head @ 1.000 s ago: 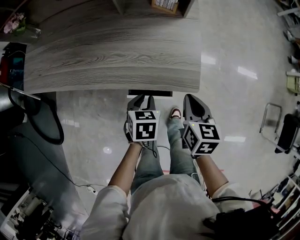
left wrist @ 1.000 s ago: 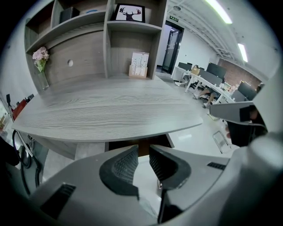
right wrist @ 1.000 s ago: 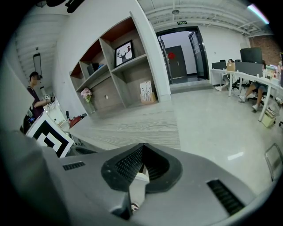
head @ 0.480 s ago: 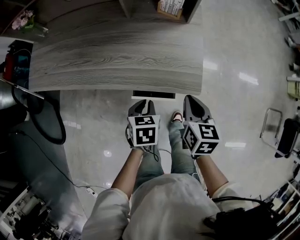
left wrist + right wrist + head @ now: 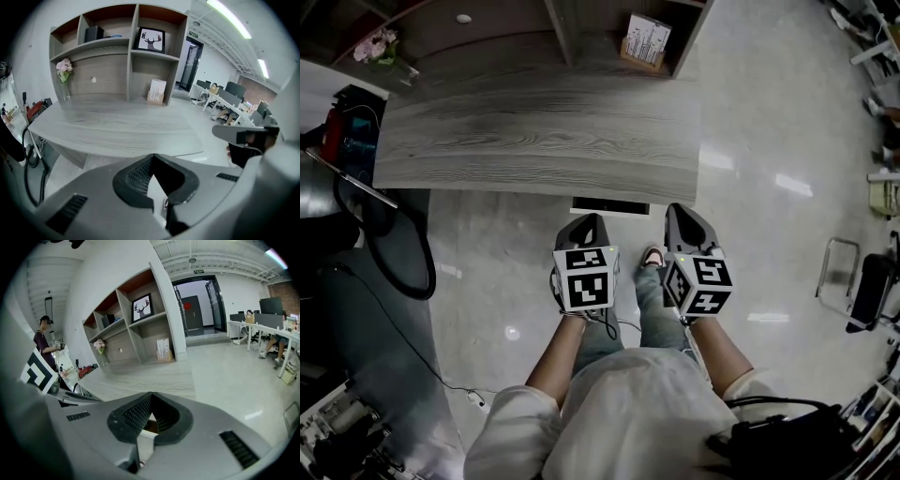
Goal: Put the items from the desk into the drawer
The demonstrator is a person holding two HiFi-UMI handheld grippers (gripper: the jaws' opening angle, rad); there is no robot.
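Note:
The grey wood-grain desk has a bare top in every view. Its shelf unit holds a small printed box, a vase of pink flowers and a framed deer picture. A dark narrow slot lies under the desk's front edge; I cannot tell whether it is the drawer. My left gripper hangs over the floor just short of that edge. Its jaws have just been closing, and now the tips meet with nothing between them. My right gripper is beside it, also shut and empty.
A black looped cable and a red item are left of the desk. My legs and a shoe are below the grippers. A person stands far left. Office desks with people are far right.
The left gripper's fingers, apart before, have come together. Both grippers have risen a little. The head view has tilted up, so the shelves and the box now show.

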